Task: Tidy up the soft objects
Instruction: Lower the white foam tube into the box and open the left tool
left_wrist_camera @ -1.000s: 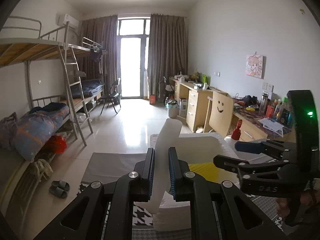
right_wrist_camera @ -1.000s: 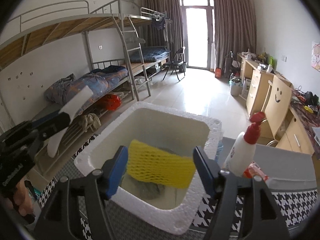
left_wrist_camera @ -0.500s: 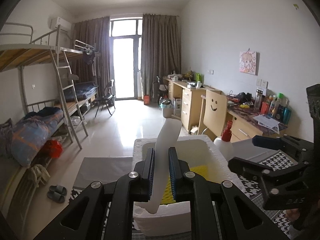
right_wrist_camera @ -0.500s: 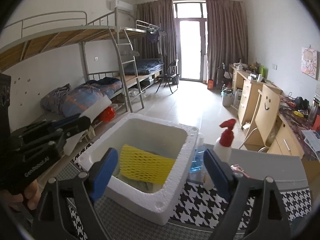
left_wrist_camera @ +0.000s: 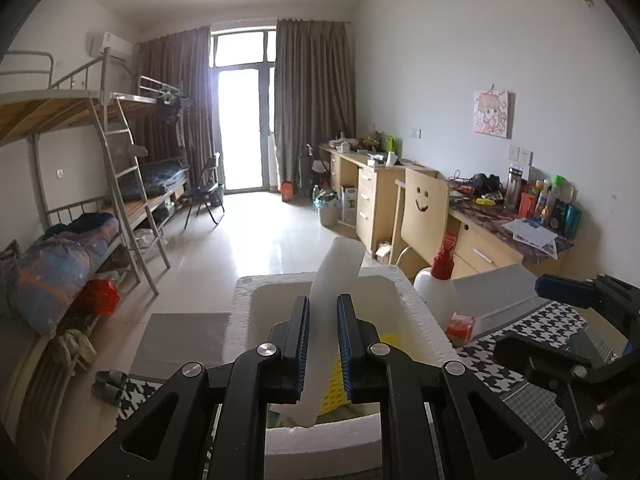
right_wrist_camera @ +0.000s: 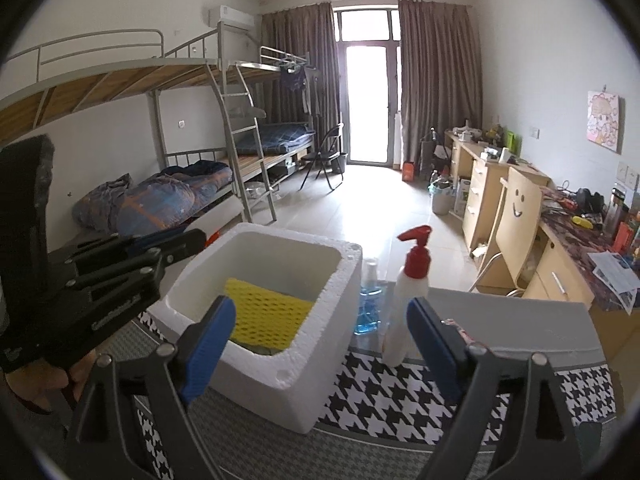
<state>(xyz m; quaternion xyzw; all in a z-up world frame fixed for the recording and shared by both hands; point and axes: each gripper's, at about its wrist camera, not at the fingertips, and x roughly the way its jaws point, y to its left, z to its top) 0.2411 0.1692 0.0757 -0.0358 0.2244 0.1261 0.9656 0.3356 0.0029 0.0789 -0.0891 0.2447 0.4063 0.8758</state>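
My right gripper (right_wrist_camera: 320,344) has let go and pulled back, wide and empty; the yellow net (right_wrist_camera: 266,314) now lies in the foam box (right_wrist_camera: 320,364); my left gripper (left_wrist_camera: 322,338) squeezes the white foam strip (left_wrist_camera: 334,292) above the box, next to drop.

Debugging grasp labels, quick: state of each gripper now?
Left gripper: shut on the white foam strip, above the foam box.
Right gripper: open, holding nothing.
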